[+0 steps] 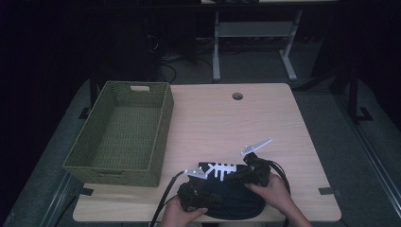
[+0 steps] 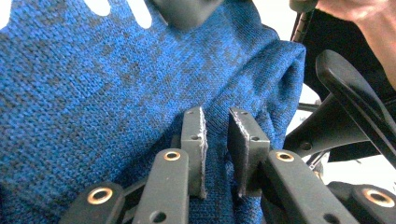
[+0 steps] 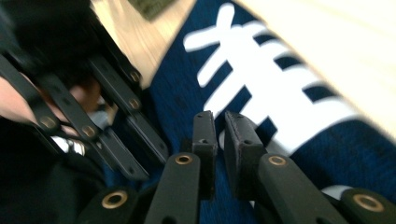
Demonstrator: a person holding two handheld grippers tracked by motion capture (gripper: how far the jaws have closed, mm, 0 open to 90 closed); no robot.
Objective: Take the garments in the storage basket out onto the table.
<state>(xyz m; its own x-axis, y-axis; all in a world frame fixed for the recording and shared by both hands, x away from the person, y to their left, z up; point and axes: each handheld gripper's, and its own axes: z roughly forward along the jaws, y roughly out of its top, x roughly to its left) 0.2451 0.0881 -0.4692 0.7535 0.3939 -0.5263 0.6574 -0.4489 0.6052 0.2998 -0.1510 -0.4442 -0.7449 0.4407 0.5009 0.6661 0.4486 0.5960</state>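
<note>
A dark blue knit garment (image 1: 236,202) with a white fishbone print (image 1: 221,169) lies bunched at the table's front edge. My left gripper (image 1: 213,195) rests on its near left part. In the left gripper view the jaws (image 2: 217,116) stand almost together, pinching a fold of the blue knit (image 2: 93,93). My right gripper (image 1: 232,178) sits on the garment's right side, just below the print. Its jaws (image 3: 219,119) are nearly closed on the cloth (image 3: 182,93), beside the white fishbone print (image 3: 275,93). A hand holds each gripper.
A green woven basket (image 1: 161,127), nothing in it, stands on the left half of the light wooden table (image 1: 227,123). A cable hole (image 1: 237,96) sits near the far edge. Dark floor and desk legs lie beyond the table.
</note>
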